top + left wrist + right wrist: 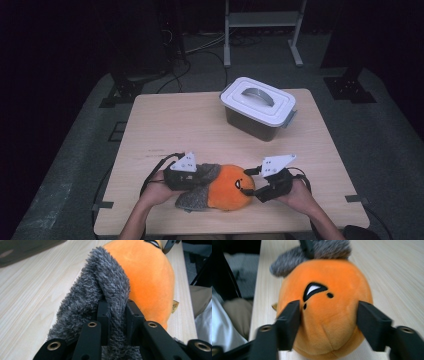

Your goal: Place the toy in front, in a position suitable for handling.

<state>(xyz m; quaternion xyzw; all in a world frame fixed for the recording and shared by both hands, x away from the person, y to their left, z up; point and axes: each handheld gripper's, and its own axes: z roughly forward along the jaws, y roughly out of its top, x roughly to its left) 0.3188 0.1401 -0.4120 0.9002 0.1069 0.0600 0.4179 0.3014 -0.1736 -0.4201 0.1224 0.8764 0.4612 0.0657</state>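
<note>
A dim room is seen around a pale wooden table (165,120), its grain running in fine straight lines. At the near edge of it an orange plush toy (227,187) lies on its side, round and smooth-napped, with a shaggy grey tuft (100,290) at one end and a stitched black-and-white eye (314,290) on the front. The tuft is pinched firmly between the nearly closed jaws of the left gripper (182,175), the long fibres being squeezed flat. The right gripper (328,325) is set around the orange body with its jaws wide; they stand at either flank, and whether the pads press in cannot be told.

A slip is judged likely: the tuft is loose pile, so a lift by it alone could let the toy swing or pull free, and the soft stuffing may bulge out from a wide, shallow hold. Well apart, at the far side, a lidded grey plastic box (257,107) with a curved handle is standing, hard and glossy.
</note>
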